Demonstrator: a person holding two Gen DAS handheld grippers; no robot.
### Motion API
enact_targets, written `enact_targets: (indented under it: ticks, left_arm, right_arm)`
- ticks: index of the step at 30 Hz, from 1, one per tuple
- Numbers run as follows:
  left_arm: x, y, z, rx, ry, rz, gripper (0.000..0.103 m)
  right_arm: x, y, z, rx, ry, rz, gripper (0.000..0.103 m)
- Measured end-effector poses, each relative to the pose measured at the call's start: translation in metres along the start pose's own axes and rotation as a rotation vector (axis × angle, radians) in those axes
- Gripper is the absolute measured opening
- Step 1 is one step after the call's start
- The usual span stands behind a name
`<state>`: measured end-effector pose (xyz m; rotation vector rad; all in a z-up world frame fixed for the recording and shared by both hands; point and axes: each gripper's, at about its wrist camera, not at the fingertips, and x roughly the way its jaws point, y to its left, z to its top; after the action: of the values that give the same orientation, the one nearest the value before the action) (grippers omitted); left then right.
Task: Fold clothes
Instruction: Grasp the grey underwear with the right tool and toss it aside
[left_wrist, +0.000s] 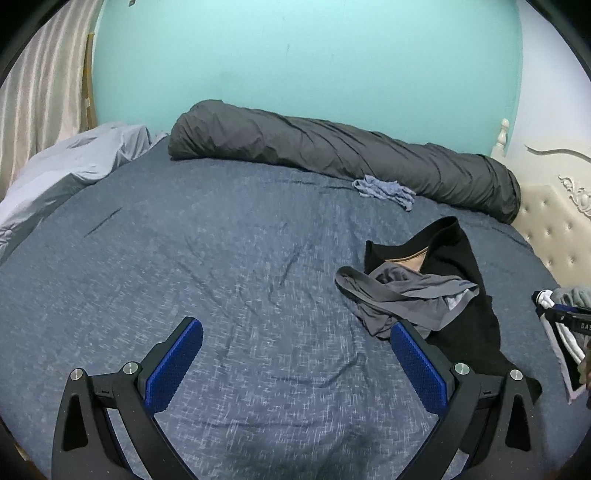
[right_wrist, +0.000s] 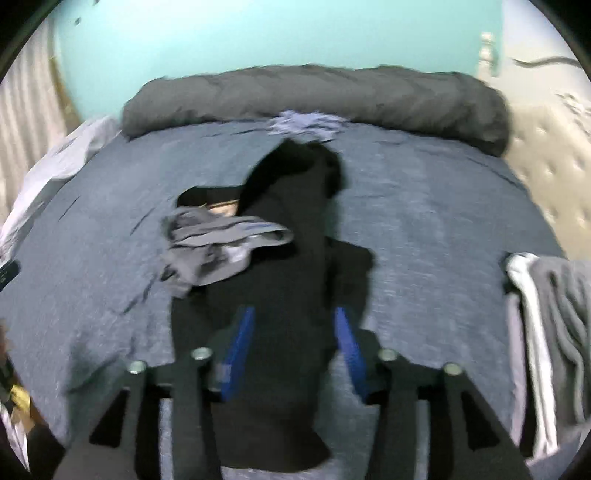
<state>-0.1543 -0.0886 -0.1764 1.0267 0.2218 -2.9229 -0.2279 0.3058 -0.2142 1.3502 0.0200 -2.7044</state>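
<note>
Left wrist view: my left gripper (left_wrist: 295, 345) hangs over the blue-grey bedsheet (left_wrist: 221, 258) with its blue-padded fingers (left_wrist: 173, 365) spread wide and nothing between them. Just beyond the right-hand finger lies a black garment (left_wrist: 465, 295), stretched lengthwise across the sheet, with a crumpled grey garment (left_wrist: 399, 295) heaped on its near-left edge. Farther back, a small blue-grey cloth (left_wrist: 384, 190) sits against the long dark grey rolled duvet (left_wrist: 332, 151) that runs along the turquoise wall (left_wrist: 295, 55). A pale grey pillow (left_wrist: 62, 166) fills the far left corner beside a striped curtain (left_wrist: 40, 85), and a cream tufted headboard (left_wrist: 550, 229) closes off the right. At the right edge of this view my right gripper (left_wrist: 569, 319) shows only as a dark sliver in front of some grey-and-white clothing (left_wrist: 561, 332). Right wrist view, blurred: my right gripper (right_wrist: 295, 325) stands part open above the near stretch of the black garment (right_wrist: 280, 258), which runs between the two blue pads (right_wrist: 240, 343); the pads do not appear to press on the fabric, though the blur leaves that uncertain. The grey garment (right_wrist: 214, 247) lies to the left on the black one, the small blue-grey cloth (right_wrist: 306, 123) beyond its far end, and a stack of grey and white clothes (right_wrist: 550, 325) rests at the right edge of the bed.
</note>
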Motion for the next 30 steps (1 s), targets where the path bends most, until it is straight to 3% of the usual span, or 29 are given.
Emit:
enact_targets:
  ticks: [3, 7, 18, 22, 23, 27, 30]
  left_arm:
    - [0.02, -0.002, -0.006, -0.014, 0.012, -0.004, 0.103]
    - [0.046, -0.004, -0.016, -0.031, 0.034, -0.01, 0.103]
    - [0.115, -0.004, -0.041, -0.019, 0.069, -0.013, 0.103]
    - [0.128, -0.002, -0.051, -0.013, 0.08, -0.016, 0.103]
    - [0.131, -0.001, -0.054, -0.018, 0.088, -0.018, 0.103]
    - [0.136, 0.003, -0.059, -0.032, 0.092, -0.021, 0.103]
    - [0.136, 0.007, -0.058, -0.046, 0.084, -0.017, 0.103]
  right_arm:
    - [0.03, 0.017, 0.004, -0.014, 0.035, 0.061, 0.061]
    - [0.078, 0.023, 0.014, 0.068, 0.085, 0.135, 0.062]
    - [0.17, 0.008, 0.064, 0.191, 0.155, 0.115, 0.064]
    - [0.189, 0.016, 0.073, 0.175, 0.168, 0.108, 0.064]
    - [0.192, 0.02, 0.075, 0.164, 0.167, 0.107, 0.061]
    - [0.191, 0.041, 0.082, 0.091, 0.141, 0.068, 0.017]
    - [0.18, 0.059, 0.09, 0.025, 0.107, 0.054, 0.011]
